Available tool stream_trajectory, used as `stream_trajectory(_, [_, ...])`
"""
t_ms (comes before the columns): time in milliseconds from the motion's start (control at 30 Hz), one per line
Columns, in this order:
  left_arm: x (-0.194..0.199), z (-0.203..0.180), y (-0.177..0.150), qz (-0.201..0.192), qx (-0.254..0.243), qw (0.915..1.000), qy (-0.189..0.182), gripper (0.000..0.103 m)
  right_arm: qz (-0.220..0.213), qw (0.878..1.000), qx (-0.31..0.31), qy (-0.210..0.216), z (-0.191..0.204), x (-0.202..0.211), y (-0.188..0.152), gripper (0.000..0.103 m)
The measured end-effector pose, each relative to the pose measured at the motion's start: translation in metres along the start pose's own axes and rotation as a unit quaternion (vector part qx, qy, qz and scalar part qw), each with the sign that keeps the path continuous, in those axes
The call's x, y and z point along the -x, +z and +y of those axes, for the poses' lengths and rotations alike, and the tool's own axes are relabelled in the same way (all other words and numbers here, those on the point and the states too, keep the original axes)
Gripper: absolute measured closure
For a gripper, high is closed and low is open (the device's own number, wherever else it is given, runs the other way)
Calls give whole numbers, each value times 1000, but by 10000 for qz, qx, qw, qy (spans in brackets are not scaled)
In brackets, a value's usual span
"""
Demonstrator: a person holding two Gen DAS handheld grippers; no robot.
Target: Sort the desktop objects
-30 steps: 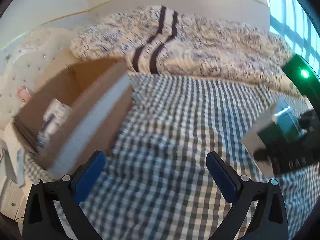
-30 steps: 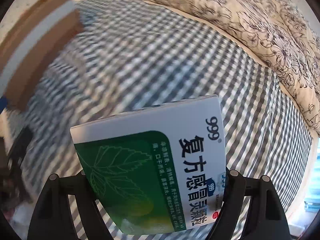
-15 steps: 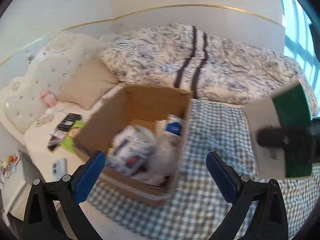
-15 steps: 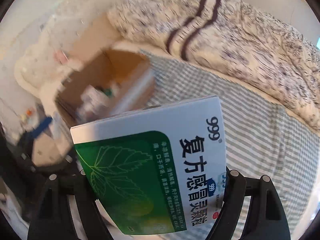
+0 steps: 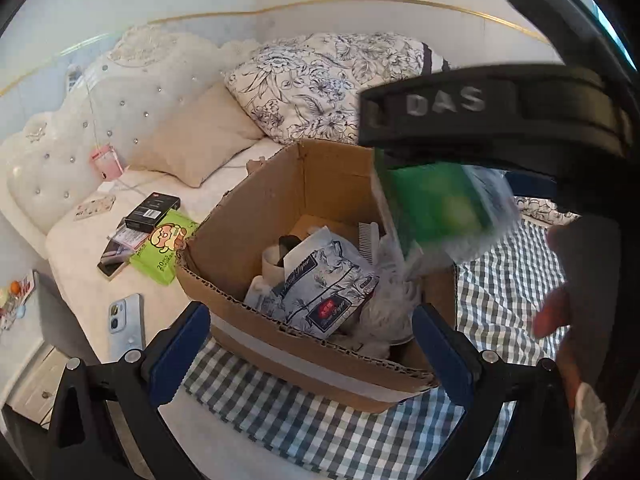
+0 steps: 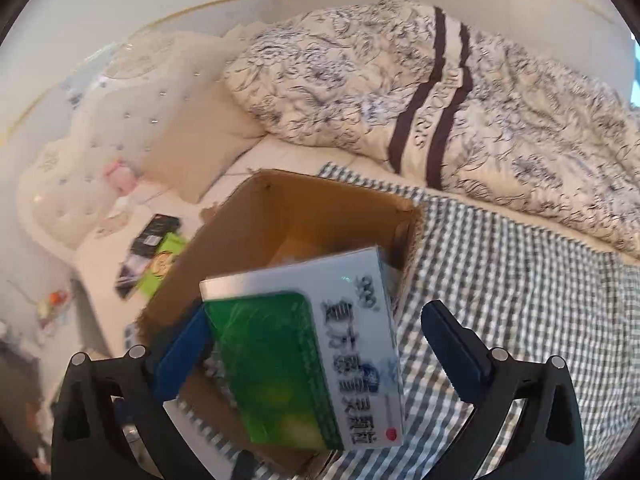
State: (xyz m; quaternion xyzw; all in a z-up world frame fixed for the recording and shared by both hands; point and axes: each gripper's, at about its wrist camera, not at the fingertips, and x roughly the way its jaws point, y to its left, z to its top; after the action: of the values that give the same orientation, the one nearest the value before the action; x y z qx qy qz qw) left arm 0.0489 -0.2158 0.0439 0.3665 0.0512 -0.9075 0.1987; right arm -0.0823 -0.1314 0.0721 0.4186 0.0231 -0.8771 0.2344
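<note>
Your right gripper (image 6: 316,344) has just spread its jaws wide, and the green-and-white medicine box (image 6: 304,356) sits loose between them, blurred, with a clear gap to the right pad, above the open cardboard box (image 5: 320,264). Your left gripper (image 5: 308,344) has its jaws wide with nothing between them, pointed at the same cardboard box, which stands on the checked cloth (image 5: 320,432) on the bed and holds a floral packet (image 5: 320,292).

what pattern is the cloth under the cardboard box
A blue-grey and white check, on the cloth under the cardboard box; clearest in the right wrist view.
</note>
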Motion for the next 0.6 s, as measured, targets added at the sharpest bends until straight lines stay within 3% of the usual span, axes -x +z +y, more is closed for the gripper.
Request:
stream_trajectory(133, [5,-5,-1,-36,-76,9998,-163,0,-229,9997,-39,-86,-13,20,-10,0])
stream_trajectory(267, [21,-20,-7,-178,-219,9989,-368,0,-726,9959,-300,-438,-52,72,-33,0])
stream_trajectory(433, [39,-43,-19,-307,-311,9967,-688,0,-973,9882,-547,-1051,-97,125,-100,0])
stream_trajectory(533, [45,-61,-26,-222,-480,9963,-680,0,-888,9838,-675,-1407,-118,135,-141,0])
stream_trajectory(600, [50,-69,-28,-238,-577,9963,-595,0,-731,9836,-911,-1372,-134,135,-161,0])
